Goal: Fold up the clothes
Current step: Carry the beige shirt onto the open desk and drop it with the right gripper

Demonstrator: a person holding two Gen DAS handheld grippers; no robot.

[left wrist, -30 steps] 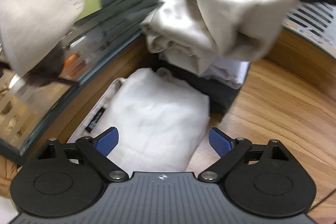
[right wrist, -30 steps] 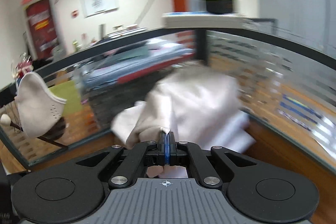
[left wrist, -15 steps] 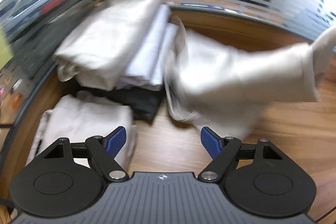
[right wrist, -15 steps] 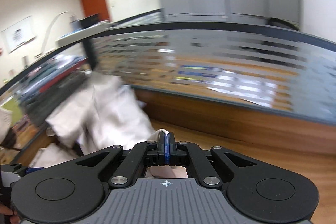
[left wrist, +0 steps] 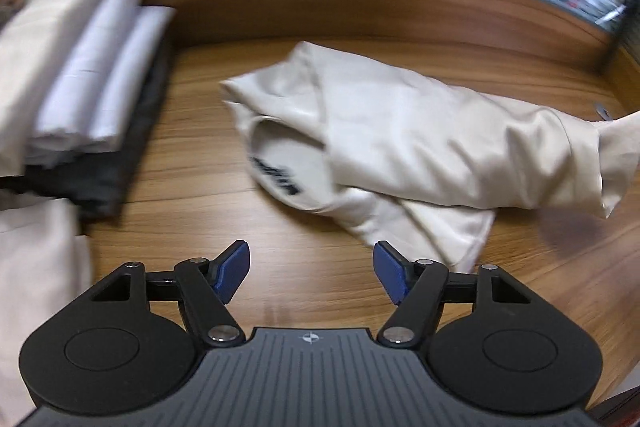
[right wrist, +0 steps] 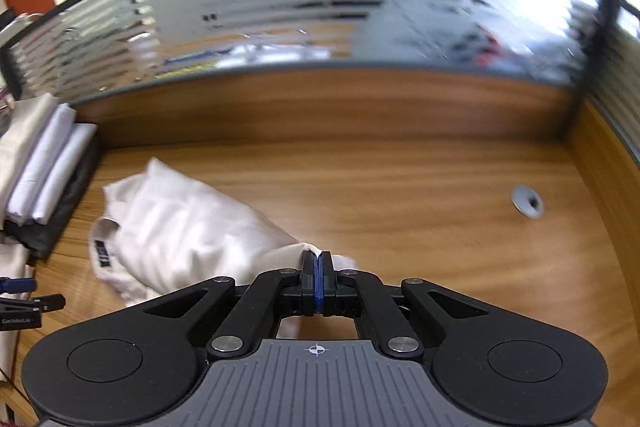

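handling: the cream shirt (left wrist: 400, 131) looks light, soft and limp with a slightly slick sheen; I judge it will sag and slide instead of holding a crease, so it needs spreading flat first
where to grip: edges and corners, not the bunched middle; I'd take the free hem corner nearest my left hand-held gripper (left wrist: 312, 273) (a judgement, that corner is partly blurred)
left hand-held gripper: jaws spread wide, holding nothing, hovering over bare table (left wrist: 248, 219) just short of the shirt
right hand-held gripper (right wrist: 318, 281): blue pads pressed together on a pinch of the shirt's end, cloth sticking out past the tips
shirt position: lying crumpled on the wooden table, middle of the left view, stretched out toward my right hand-held gripper
shirt look: cream or off-white, several loose overlapping folds, neck opening facing up with a dark label (left wrist: 276, 175) inside (lettering too blurred to read)
nearby: stack of folded clothes (left wrist: 80, 83) at left, pale pieces on a dark one, near the shirt but apart from it
progress: shirt not yet laid flat, folding not started
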